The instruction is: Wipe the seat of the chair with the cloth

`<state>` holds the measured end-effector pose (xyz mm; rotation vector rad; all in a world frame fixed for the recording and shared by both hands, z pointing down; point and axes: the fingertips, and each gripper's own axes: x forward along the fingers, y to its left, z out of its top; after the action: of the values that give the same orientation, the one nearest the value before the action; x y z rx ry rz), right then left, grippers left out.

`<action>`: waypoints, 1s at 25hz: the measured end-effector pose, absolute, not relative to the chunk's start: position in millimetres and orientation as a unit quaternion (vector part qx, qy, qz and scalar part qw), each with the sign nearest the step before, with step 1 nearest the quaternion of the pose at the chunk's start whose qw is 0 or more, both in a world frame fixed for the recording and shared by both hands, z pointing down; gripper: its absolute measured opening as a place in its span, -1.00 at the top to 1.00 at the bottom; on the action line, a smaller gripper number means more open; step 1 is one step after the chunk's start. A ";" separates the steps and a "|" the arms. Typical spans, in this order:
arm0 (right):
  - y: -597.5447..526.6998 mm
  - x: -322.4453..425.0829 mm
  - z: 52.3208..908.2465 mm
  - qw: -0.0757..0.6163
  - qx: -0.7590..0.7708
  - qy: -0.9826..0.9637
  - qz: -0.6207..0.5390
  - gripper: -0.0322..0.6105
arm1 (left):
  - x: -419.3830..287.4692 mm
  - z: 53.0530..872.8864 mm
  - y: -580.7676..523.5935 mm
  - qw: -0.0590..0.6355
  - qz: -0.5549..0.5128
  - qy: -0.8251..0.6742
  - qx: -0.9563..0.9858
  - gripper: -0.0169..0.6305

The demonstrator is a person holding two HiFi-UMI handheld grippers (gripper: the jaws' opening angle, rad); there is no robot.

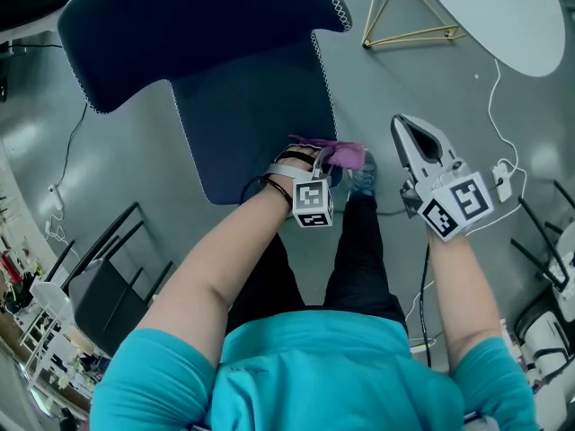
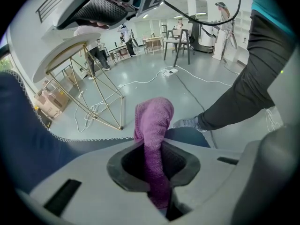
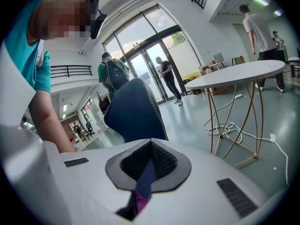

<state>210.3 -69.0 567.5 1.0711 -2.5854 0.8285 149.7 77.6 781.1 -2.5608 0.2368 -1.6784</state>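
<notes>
The navy chair seat [image 1: 252,124] fills the left and middle of the head view, and at its right edge, near the front corner, the left gripper [image 1: 314,162] pinches a purple knit cloth [image 1: 346,155] between its jaws, a fold of it sticking out past the tips (whether it touches the seat I cannot tell). Further right, the right gripper [image 1: 402,124] is held over bare floor, apart from the chair, its jaws drawn nearly together on nothing, with a white round table [image 1: 503,7] beyond it.
</notes>
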 end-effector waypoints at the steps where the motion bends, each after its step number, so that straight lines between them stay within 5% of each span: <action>1: -67.8 212.1 567.1 0.112 0.366 -0.880 0.281 0.91 | 150.1 780.2 81.3 0.036 -0.547 0.077 -0.833 0.79; 25: -48.3 274.1 571.1 0.126 0.413 -0.858 0.276 0.91 | 160.2 781.4 221.5 -0.031 -0.564 -0.053 -0.824 0.79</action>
<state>274.1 -48.3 571.1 1.2041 -2.4996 0.8047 160.2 221.5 781.4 -2.6399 -0.1686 -1.8074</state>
